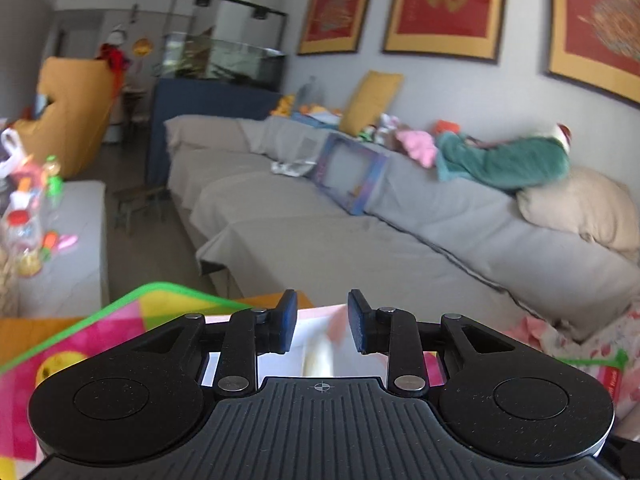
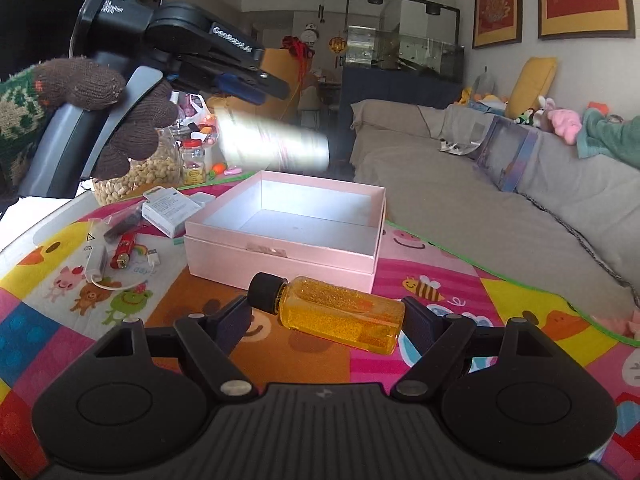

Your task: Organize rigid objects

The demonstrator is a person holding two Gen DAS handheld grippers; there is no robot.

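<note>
An open pink box [image 2: 320, 220] stands on the colourful play mat [image 2: 500, 292]. A yellow glitter bottle [image 2: 340, 312] with a black cap lies on the mat between the open fingers of my right gripper [image 2: 326, 312]. My left gripper [image 2: 240, 84] hangs above the box's far left side, and a blurred white cylinder [image 2: 276, 144] is falling beneath it. In the left wrist view my left gripper [image 1: 322, 320] is open, with the blurred cylinder [image 1: 320, 352] below the fingers over the box [image 1: 312, 320].
A white carton [image 2: 172, 208], a red lighter [image 2: 124, 252], a white cable adapter [image 2: 96, 264] and a dark stick [image 2: 124, 222] lie left of the box. Jars [image 2: 160, 168] stand behind. A grey sofa [image 2: 500, 208] runs along the right.
</note>
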